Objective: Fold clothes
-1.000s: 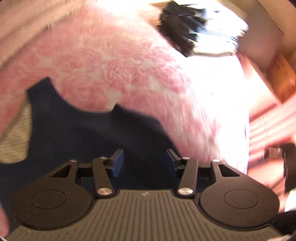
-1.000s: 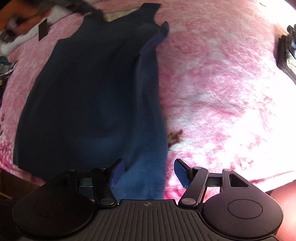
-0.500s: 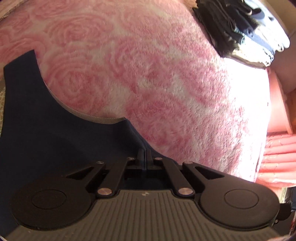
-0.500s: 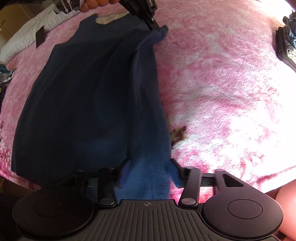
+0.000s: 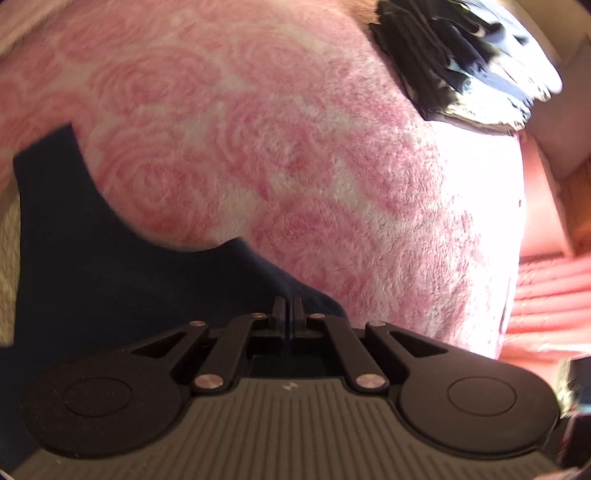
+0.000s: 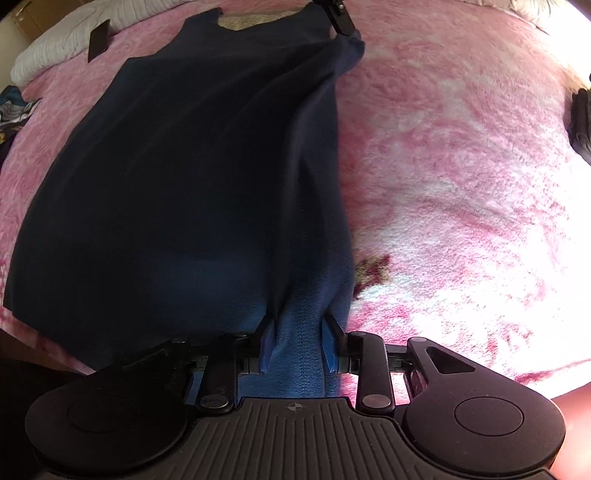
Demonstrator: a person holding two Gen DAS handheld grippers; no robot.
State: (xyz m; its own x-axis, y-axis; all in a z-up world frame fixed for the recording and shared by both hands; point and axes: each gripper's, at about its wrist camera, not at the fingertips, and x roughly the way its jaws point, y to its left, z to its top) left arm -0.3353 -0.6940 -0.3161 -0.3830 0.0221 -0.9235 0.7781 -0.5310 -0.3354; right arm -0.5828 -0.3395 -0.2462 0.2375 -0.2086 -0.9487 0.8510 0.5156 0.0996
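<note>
A navy sleeveless garment (image 6: 184, 166) lies flat on a pink rose-patterned blanket (image 6: 461, 184), neckline at the far end. My left gripper (image 5: 289, 314) is shut on the corner of its shoulder strap (image 5: 92, 277). In the right wrist view that same gripper (image 6: 340, 22) pinches the far right strap. My right gripper (image 6: 298, 343) is at the near hem, its jaws closing. A raised fold of the lighter blue hem fills the gap between the blue pads (image 6: 267, 343), and creases run up from them.
A stack of folded dark clothes (image 5: 461, 55) sits on the blanket (image 5: 295, 147) at the far right of the left wrist view. White bedding (image 6: 55, 48) with a black tag (image 6: 99, 40) lies far left. Loose clothes (image 6: 14, 107) lie at the left edge.
My left gripper came down onto the strap corner and closed on it. The right jaws narrowed from wide apart to snug around the hem fold.
</note>
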